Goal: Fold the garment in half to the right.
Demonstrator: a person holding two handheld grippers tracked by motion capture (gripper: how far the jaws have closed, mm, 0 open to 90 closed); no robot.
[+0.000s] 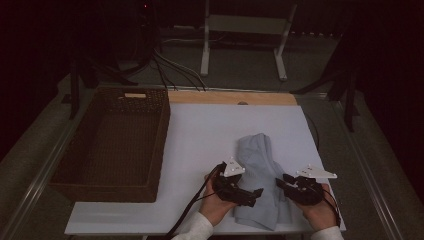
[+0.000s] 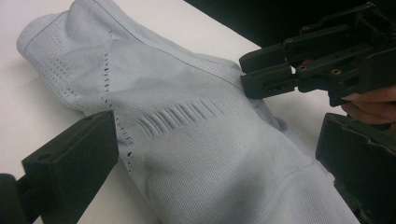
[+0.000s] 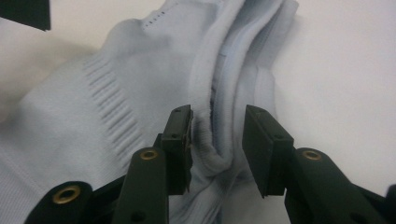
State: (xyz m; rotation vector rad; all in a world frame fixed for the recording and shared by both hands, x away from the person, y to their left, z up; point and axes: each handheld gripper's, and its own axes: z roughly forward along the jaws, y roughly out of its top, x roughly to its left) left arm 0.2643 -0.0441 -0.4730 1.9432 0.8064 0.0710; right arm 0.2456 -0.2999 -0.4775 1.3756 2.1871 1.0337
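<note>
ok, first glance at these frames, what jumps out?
A pale blue folded garment lies on the white board, near its front edge, flanked by the two hand-held grippers. The right hand-held gripper straddles the garment's rolled edge with its jaws apart; the left hand-held gripper gapes wide over the cloth. A dark wicker basket sits to the left.

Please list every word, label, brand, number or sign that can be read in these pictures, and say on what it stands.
None can be read. The pale tag on the far rim of the wicker basket is too small and blurred to tell any print. The light blue garment shows knitted patterns, no lettering.
</note>
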